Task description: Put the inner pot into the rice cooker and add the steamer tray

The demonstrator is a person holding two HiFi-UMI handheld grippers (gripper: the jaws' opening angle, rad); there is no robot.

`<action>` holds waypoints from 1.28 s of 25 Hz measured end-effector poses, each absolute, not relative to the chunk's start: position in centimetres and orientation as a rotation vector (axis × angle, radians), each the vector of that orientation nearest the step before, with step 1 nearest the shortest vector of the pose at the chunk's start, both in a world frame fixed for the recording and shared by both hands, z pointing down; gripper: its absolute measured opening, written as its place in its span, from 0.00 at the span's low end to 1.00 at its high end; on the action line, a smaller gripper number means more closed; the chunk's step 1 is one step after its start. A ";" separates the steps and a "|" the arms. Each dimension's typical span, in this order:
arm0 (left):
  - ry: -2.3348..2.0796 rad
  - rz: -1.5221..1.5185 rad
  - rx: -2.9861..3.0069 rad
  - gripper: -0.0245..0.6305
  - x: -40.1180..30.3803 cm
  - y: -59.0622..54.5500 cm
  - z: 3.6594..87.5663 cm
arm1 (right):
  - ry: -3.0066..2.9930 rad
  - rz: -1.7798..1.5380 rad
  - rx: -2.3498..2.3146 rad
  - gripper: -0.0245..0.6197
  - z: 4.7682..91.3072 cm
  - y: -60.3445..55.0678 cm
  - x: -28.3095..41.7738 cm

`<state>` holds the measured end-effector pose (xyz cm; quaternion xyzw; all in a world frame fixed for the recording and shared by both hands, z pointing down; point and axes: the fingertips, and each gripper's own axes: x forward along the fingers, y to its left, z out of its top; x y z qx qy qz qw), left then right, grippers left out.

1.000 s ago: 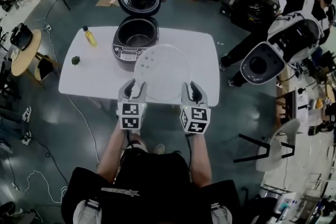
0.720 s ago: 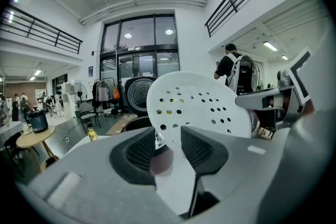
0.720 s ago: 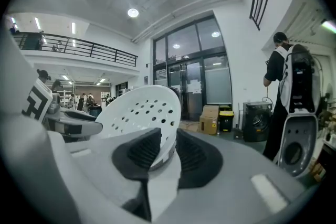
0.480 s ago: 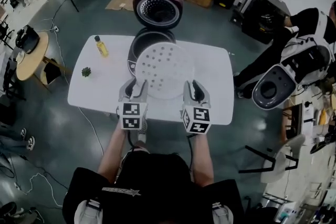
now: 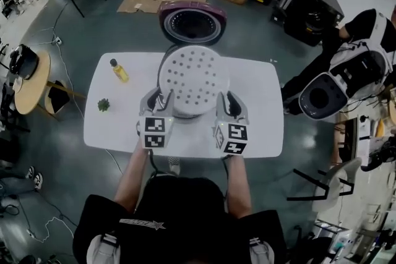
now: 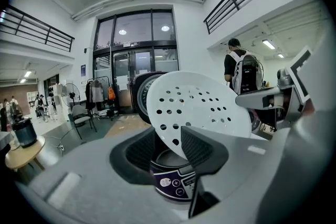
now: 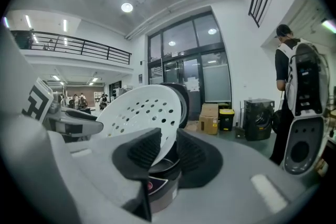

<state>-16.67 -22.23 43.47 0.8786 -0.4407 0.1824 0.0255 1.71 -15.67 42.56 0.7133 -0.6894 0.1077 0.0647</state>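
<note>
White steamer tray [image 5: 193, 78] in left claw [image 5: 158, 99] and right claw [image 5: 228, 101]

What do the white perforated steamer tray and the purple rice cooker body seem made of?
White round perforated steamer tray: likely plastic, matte; thin, moulded holes. Purple rice cooker body: probably glossy plastic shell, judging by sheen and printed button panel.

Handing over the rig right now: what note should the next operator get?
Left gripper: shut on the left rim of the round white perforated plastic steamer tray.
Right gripper: shut on its right rim.
Tray held in the air over the open purple rice cooker on the white table.
Done: metal inner pot looks seated in cooker.
Left: lower tray in, release.
</note>
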 end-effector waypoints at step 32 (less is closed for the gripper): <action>-1.053 0.836 2.656 0.29 -15.7 -33.1 54.5 | -1.771 0.639 2.132 0.19 53.3 -24.4 1.6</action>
